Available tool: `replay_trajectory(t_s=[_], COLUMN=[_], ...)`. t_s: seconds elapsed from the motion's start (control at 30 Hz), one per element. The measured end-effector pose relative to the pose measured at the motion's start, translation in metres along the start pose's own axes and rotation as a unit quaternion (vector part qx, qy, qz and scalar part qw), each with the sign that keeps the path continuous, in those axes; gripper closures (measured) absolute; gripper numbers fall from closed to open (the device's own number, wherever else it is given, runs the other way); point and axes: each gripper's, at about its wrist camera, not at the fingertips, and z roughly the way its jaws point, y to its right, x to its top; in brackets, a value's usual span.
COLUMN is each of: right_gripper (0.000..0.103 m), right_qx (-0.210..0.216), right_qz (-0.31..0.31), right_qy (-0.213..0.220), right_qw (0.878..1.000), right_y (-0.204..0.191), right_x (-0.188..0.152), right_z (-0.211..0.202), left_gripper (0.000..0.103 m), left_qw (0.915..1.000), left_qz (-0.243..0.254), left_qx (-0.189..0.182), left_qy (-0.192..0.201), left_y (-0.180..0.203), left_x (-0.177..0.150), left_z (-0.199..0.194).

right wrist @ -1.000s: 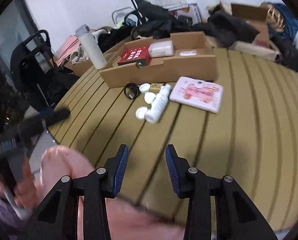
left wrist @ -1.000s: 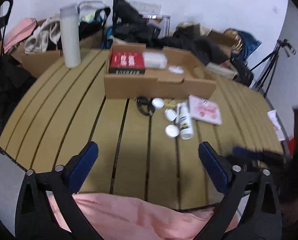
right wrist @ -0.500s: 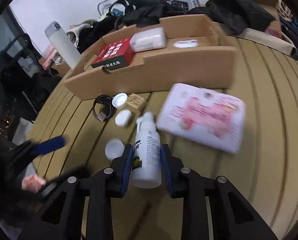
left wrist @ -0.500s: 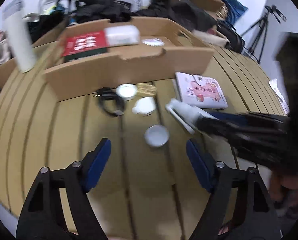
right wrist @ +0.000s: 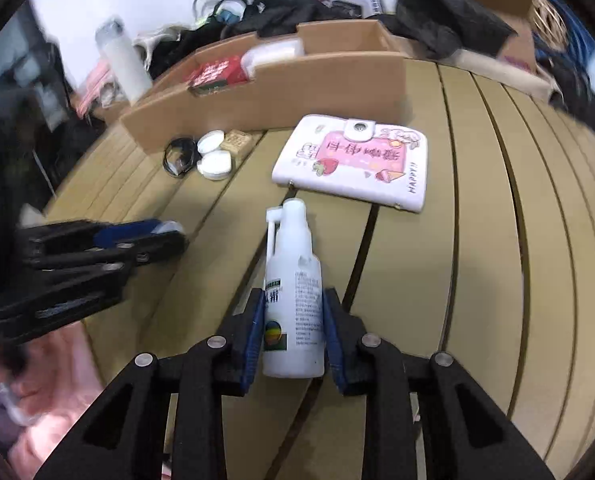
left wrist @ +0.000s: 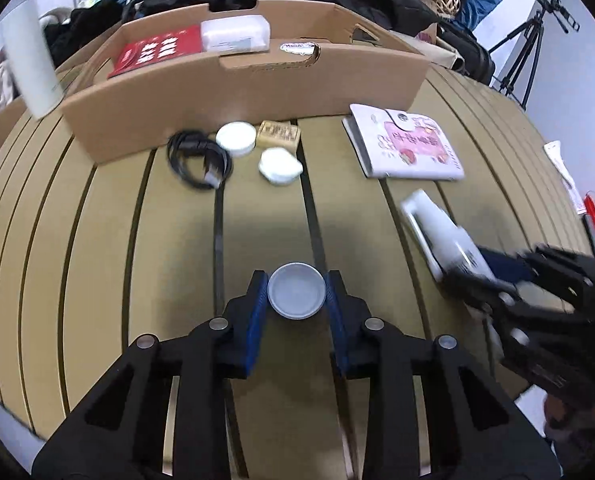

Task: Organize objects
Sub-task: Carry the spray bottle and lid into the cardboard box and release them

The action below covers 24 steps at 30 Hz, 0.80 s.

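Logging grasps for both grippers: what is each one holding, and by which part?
Right gripper: white spray bottle, pads on its lower body. Left gripper: jaws closing on a round white lid by its rim.

Bare slatted tabletop [left wrist: 97, 280] lies open ahead of the left claw [left wrist: 296, 296]; farther on, a black cable [left wrist: 195, 158], small white jars [left wrist: 236, 138] and the cardboard box [left wrist: 257, 92] wall bar passage.

Slatted table [left wrist: 97, 240] (box [left wrist: 257, 92], notebook [left wrist: 405, 148])

"HAPPY!!" on the pink notebook [right wrist: 353, 160]
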Motion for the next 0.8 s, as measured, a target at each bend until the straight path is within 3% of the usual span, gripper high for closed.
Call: replay_trajectory(t_s=[0.13,0.37,0.57,0.67,0.8], right_gripper=[0.072,0.073,0.073,0.073,0.073], right_qx=[0.014,0.05,0.055,0.056,0.074], right_qz=[0.019,0.012,0.03,0.037,0.048], right_qy=[-0.009,0.023,0.031,0.047,0.068], right_qw=[1.0,0.998,0.998,0.997,0.994], right_y=[-0.002,-0.021,-0.025,-0.019,-0.008], right_x=[-0.004,-0.043,-0.065,-0.058,-0.026], right_z=[-0.004,-0.063,-0.089,-0.099,-0.108], left_gripper=[0.078,0.078,0.078,0.078,0.078], left_qw=[0.9994,0.9963,0.9956,0.9954,0.9932], left_qz=[-0.024,-0.015,-0.018,-0.027,-0.036], left_qx=[-0.015,-0.053,-0.05,-0.045,-0.046], left_qy=[0.022,0.067,0.078,0.081,0.1], left_y=[-0.001,0.009,0.014,0.009,-0.015], left_x=[-0.022,-0.07,-0.068,-0.061,-0.023], left_z=[-0.044,-0.126,-0.141,-0.142,-0.149])
